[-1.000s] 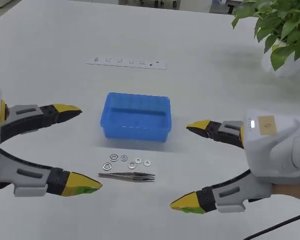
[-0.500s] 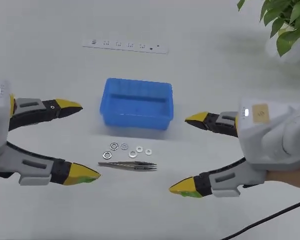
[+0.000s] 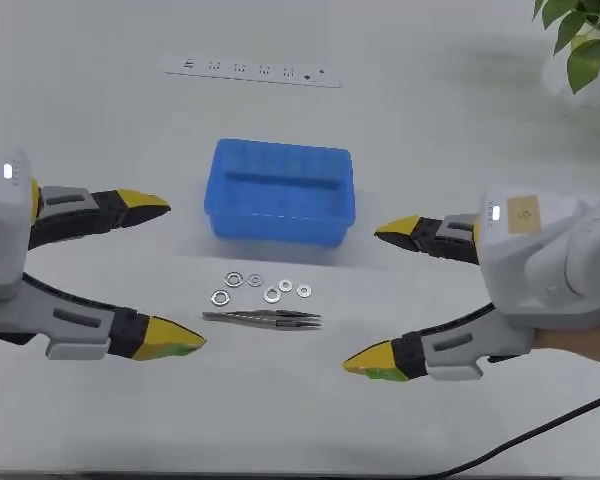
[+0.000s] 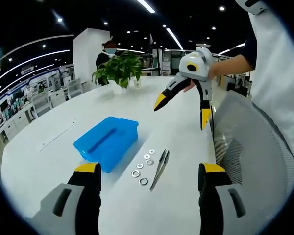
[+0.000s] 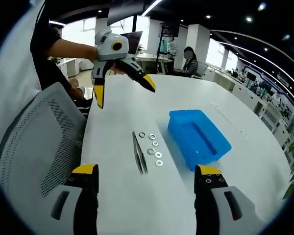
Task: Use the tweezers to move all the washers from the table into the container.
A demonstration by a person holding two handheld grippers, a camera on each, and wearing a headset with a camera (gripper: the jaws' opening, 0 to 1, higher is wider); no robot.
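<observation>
Tweezers point(image 3: 262, 319) lie untouched at centre frame beside the washers point(image 3: 262, 290), below the blue container point(image 3: 280, 225), as the left gripper point(image 3: 183, 274) and right gripper point(image 3: 362, 298) hover spread wide, barely moved in the past second, the task unstarted.

No legible text or markings anywhere.

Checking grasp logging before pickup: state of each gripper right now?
Left gripper: open, jaws wide apart, holding nothing.
Right gripper: open, jaws wide apart, holding nothing.
Tweezers lie on the table, between the two.
</observation>
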